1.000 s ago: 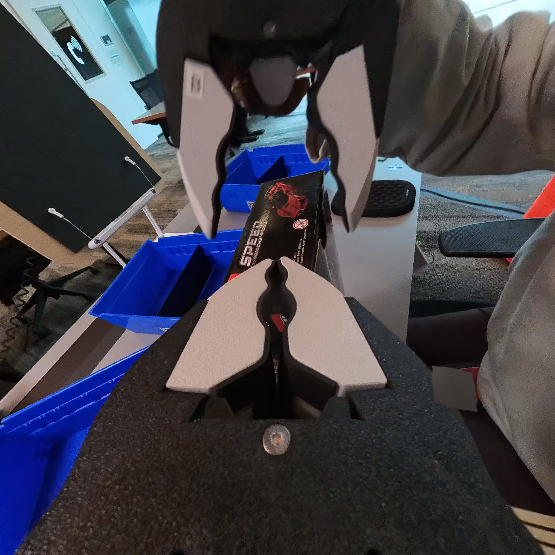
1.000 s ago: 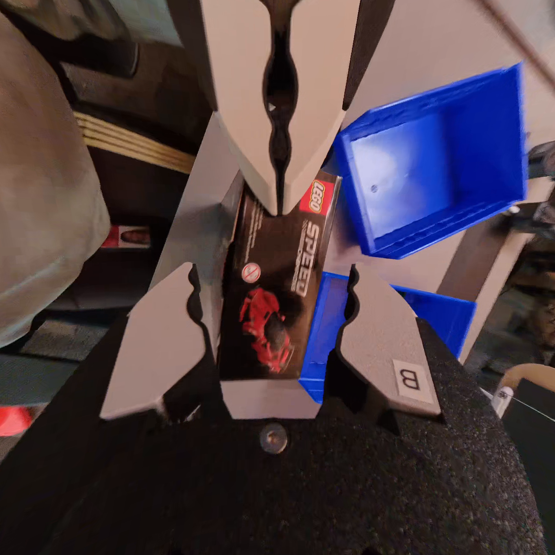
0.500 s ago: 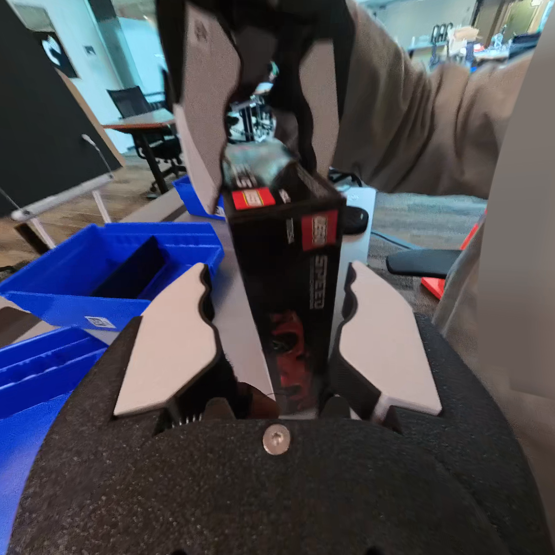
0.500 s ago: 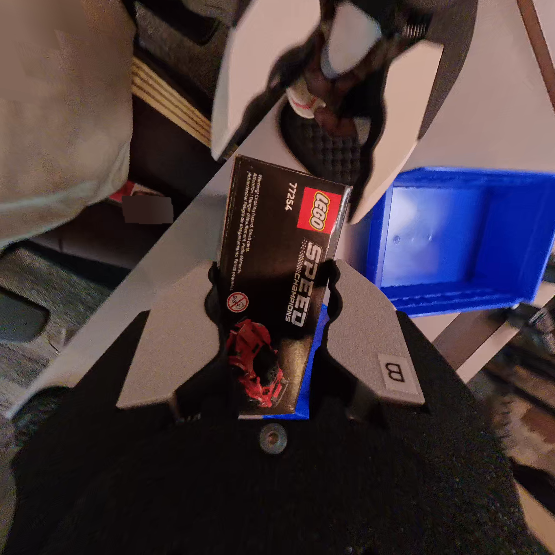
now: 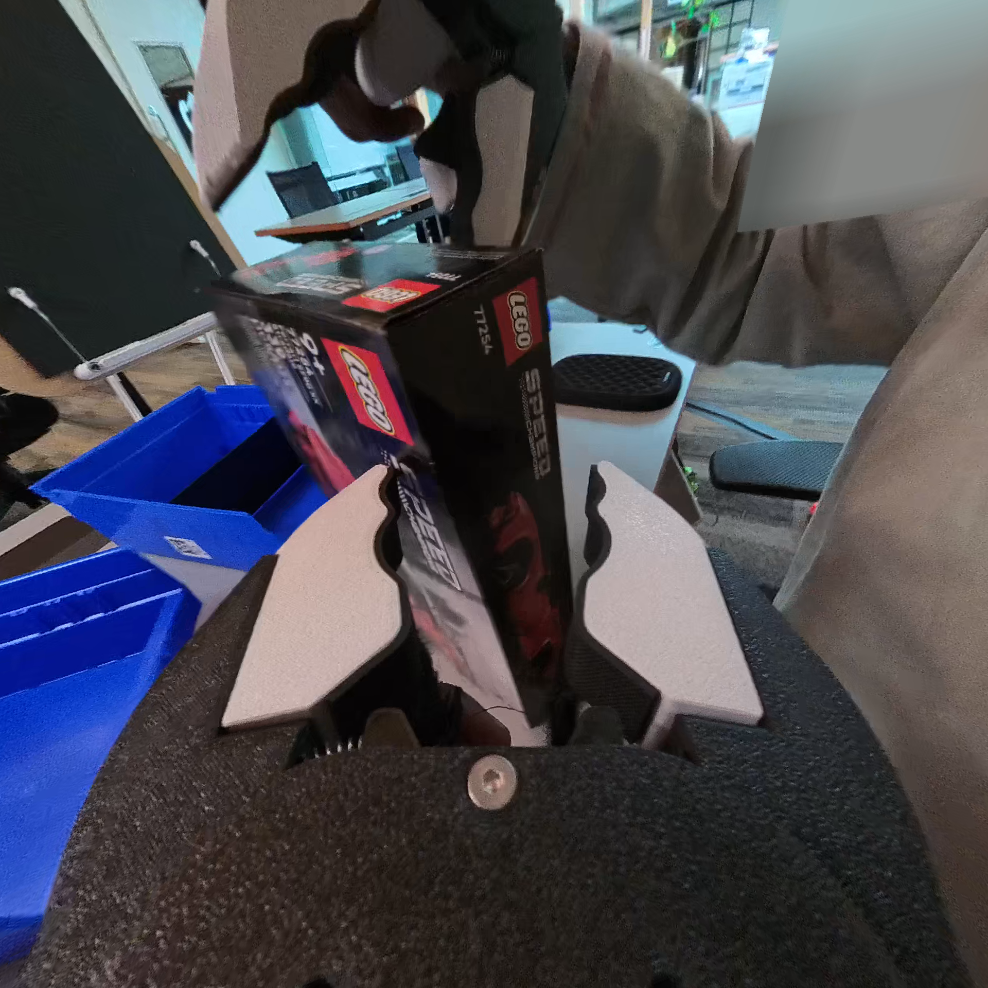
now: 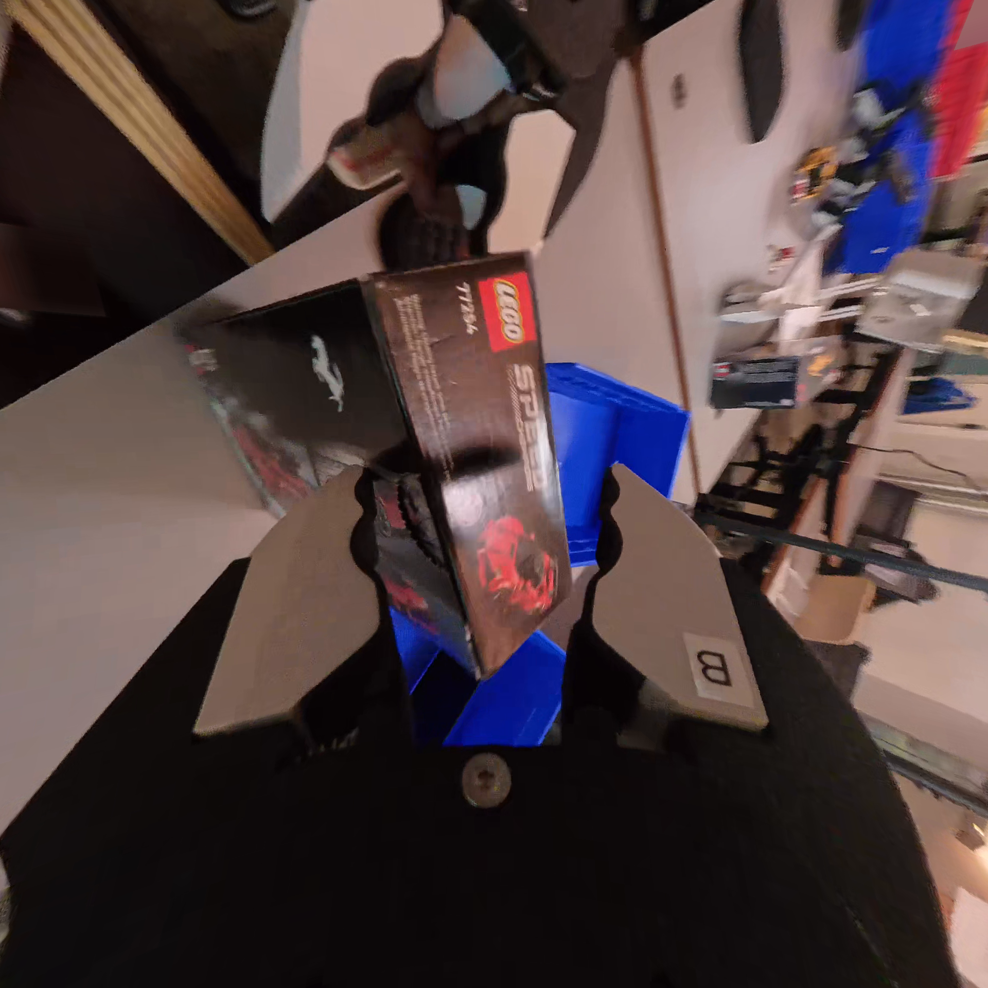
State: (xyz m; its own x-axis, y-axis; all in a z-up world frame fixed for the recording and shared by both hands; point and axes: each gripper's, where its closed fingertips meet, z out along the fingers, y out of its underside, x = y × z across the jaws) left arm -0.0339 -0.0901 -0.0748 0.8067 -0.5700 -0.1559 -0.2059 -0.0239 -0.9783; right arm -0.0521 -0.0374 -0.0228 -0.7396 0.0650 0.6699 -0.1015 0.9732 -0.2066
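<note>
Box: black toy carton (image 5: pixel 470 406) with a red car picture, in the air above the table (image 5: pixel 604 454), standing on end and leaning toward 11 o'clock in the left wrist view.
Left gripper (image 5: pixel 491 468): fingers at medium spread, closed onto the lower end of the carton; left pad pressed to the broad face, right pad meeting the narrow face low down, with a sliver of table showing higher up.
Right gripper (image 6: pixel 484 470): fingers spread wider than the carton; left finger beside it, clear gap on the right side with blue showing through; not clamped.
Far end: in the left wrist view, sits at 12 o'clock over the carton's top, grey-beige sleeve (image 5: pixel 668 214) behind at 1 o'clock.
Bins: two blue bins (image 5: pixel 160 481) on the table at 9 o'clock of the left gripper; another blue bin (image 6: pixel 615 427) just behind the carton in the right wrist view.
Pad: black mesh cushion (image 5: pixel 615 382) on the table at 1 o'clock, past the carton.
</note>
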